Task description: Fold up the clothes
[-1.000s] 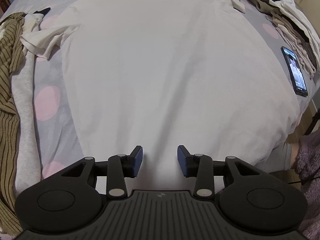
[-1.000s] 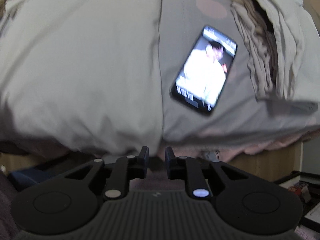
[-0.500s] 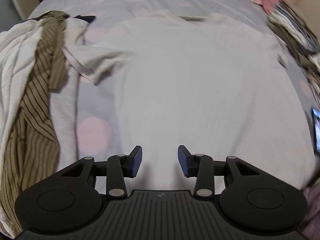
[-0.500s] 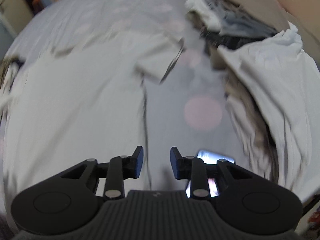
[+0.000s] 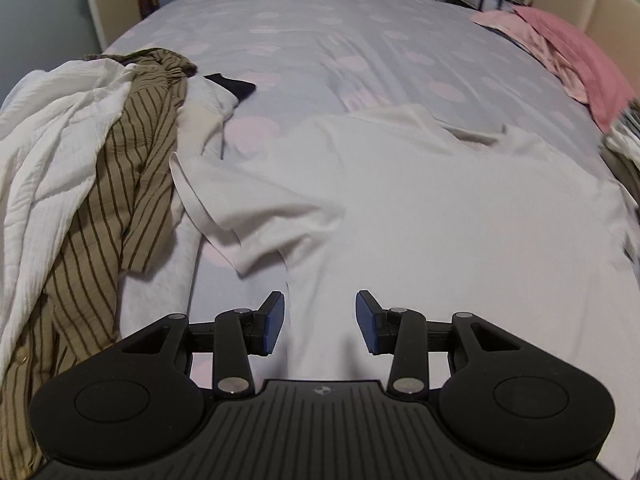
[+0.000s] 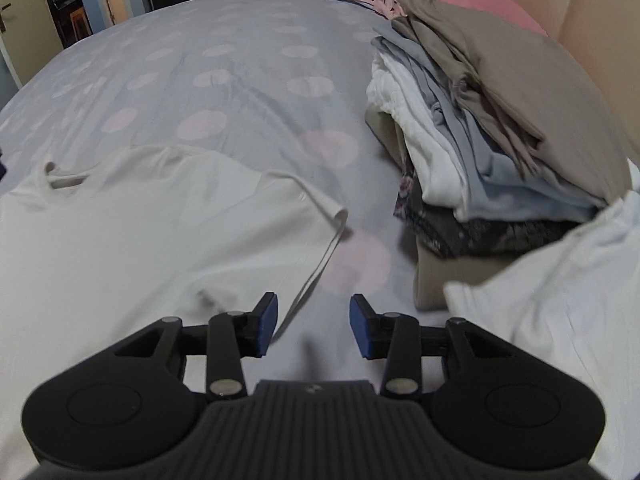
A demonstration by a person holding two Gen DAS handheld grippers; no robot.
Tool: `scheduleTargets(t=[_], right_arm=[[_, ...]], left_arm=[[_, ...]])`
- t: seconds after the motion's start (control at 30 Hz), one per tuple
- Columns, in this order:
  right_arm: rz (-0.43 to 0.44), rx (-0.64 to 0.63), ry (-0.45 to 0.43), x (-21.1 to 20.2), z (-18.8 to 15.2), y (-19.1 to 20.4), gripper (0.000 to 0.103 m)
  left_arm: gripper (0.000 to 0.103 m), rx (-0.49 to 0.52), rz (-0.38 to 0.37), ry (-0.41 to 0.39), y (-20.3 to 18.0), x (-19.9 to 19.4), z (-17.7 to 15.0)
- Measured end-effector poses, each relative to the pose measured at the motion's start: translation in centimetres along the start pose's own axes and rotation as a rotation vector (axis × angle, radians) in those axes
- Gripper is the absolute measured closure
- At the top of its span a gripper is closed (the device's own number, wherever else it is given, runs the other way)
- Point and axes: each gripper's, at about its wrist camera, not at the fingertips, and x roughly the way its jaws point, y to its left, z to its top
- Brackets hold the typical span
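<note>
A white T-shirt lies spread flat on the bed, collar at the far end. Its left sleeve is rumpled and partly folded up. My left gripper is open and empty, low over the shirt's left side seam below that sleeve. In the right wrist view the same shirt fills the left, its right sleeve pointing right. My right gripper is open and empty, over the shirt's right side edge below the sleeve.
A heap of unfolded clothes, with a brown striped shirt and a white garment, lies left of the T-shirt. A stack of folded clothes stands to the right, with a white garment near it. Pink pillows lie at the bed's head.
Both grippers have moved forward from the shirt's hem and bed edge up toward the sleeves. The right gripper has opened wider. The phone has left view.
</note>
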Motion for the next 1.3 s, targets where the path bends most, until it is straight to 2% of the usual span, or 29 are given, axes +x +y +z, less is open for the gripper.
scheduleTargets(t=[0.2,0.33,0.57,0.63,0.67,0.7,0.77,0.8,0.87,1.07,1.13,1.2,1.3], right_arm=[[-0.021,-0.01,-0.038,2.8,1.4,-0.1,0.059],[-0.038,-0.028,-0.071,4.3,2.3,0.1,0.054],[-0.071,-0.048,-0.122,6.7,3.8,0.2,0.054],[-0.082,-0.042,-0.129,7.3,4.2,-0.1,0.058],[-0.085,-0.044,-0.133,7.5,4.3,-0.1,0.063],[-0.084,-0.051,-0.134,7.6,4.4,-0.1,0.078],[-0.078,-0.061,-0.129,7.6,4.4,0.1,0.098],[-0.07,-0.059,-0.128,7.4,4.4,0.1,0.102],[-0.051,-0.061,-0.141,6.6,4.6,0.3,0.103],[0.06,-0.06,-0.213,2.6,5.2,1.0,0.102],[0.054,-0.083,-0.216,2.4,5.2,1.4,0.093],[0.03,-0.115,-0.212,2.9,4.9,1.5,0.063],[-0.008,-0.153,-0.209,3.8,4.3,1.3,0.065]], left_arm=[[0.065,-0.054,-0.039,0.002,-0.4,1.4,0.8],[0.062,-0.04,-0.034,-0.005,-0.6,1.4,0.9],[0.062,-0.005,-0.013,-0.004,-0.5,1.3,0.5],[0.062,0.008,-0.004,-0.002,-0.5,1.4,0.4],[0.062,0.007,-0.004,0.001,-0.4,1.5,0.3],[0.062,0.005,-0.004,0.005,-0.4,1.5,0.3],[0.062,0.002,-0.005,0.008,-0.3,1.6,0.3],[0.062,0.002,-0.006,0.006,-0.4,1.6,0.3],[0.062,0.001,-0.009,0.001,-0.4,1.4,0.4],[0.062,0.021,-0.028,-0.017,-1.3,0.7,0.3],[0.062,0.025,-0.032,-0.022,-1.6,0.5,0.2],[0.062,0.025,-0.034,-0.026,-1.8,0.3,0.1],[0.062,0.027,-0.041,-0.025,-1.8,0.0,-0.2]])
